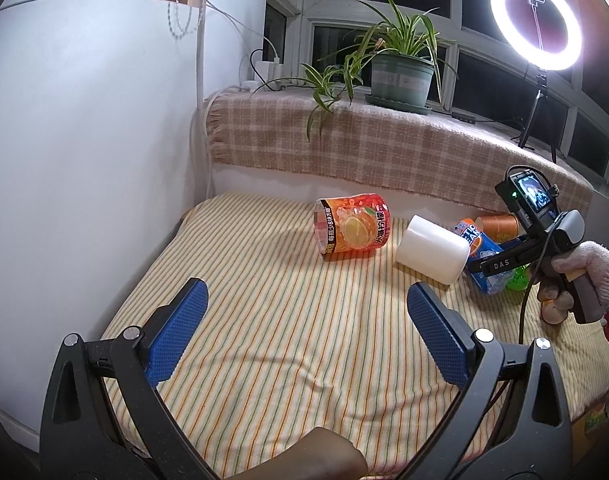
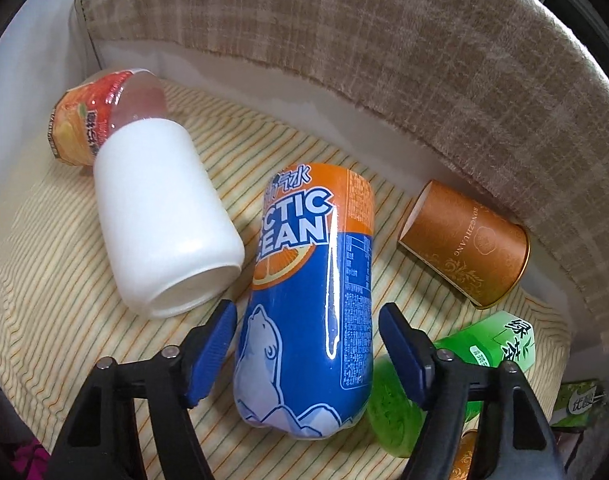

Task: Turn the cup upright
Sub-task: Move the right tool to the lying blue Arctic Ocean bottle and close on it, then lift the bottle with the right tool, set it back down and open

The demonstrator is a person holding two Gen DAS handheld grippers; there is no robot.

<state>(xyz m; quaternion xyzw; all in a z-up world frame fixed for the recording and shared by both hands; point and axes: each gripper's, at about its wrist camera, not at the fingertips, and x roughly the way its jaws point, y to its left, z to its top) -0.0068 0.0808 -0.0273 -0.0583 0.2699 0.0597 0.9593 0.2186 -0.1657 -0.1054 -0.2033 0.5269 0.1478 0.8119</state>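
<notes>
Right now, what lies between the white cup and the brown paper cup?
The blue-and-orange cup lies on its side between the white cup and the brown paper cup, clearest in the right wrist view, with the right hand-held gripper open around it.

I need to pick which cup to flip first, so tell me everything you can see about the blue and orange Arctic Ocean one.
The Arctic Ocean cup lies on its side on the striped cloth. It looks like glossy plastic with a printed wrap: orange band, blue body, white polar bear. Its rounded end faces the right gripper, whose open fingers straddle it without touching. The white cup lies close on its left, the green cup against its right.
</notes>
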